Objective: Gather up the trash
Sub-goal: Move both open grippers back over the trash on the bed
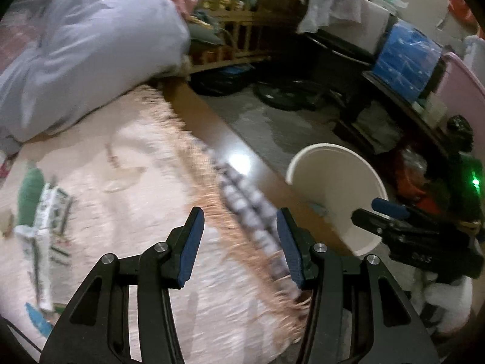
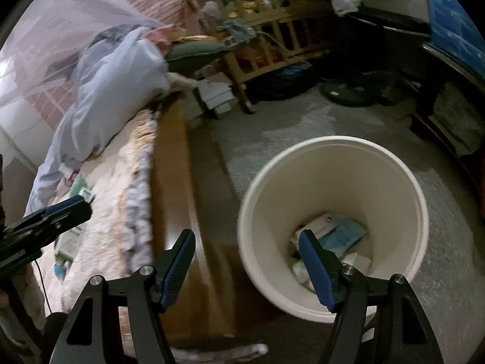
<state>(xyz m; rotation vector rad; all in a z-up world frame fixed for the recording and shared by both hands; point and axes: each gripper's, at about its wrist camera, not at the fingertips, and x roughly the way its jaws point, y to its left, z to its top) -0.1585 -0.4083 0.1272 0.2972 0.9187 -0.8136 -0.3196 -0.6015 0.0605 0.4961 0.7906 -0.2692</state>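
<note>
Left gripper (image 1: pixel 239 236): fingers spread, empty, over the mat (image 1: pixel 136 200) edge. Right gripper (image 2: pixel 245 261): fingers spread, empty, right finger above the bin (image 2: pixel 333 151). Bin on floor, holds wrappers (image 2: pixel 336 233). More trash (image 1: pixel 45 212) on mat at 9 o'clock.

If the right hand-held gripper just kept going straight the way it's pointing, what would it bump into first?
Probably the round white plastic bin, near its left rim, or the brown wooden bed edge beside it; depth is unclear. The open, empty right hand-held gripper points between the two.
</note>
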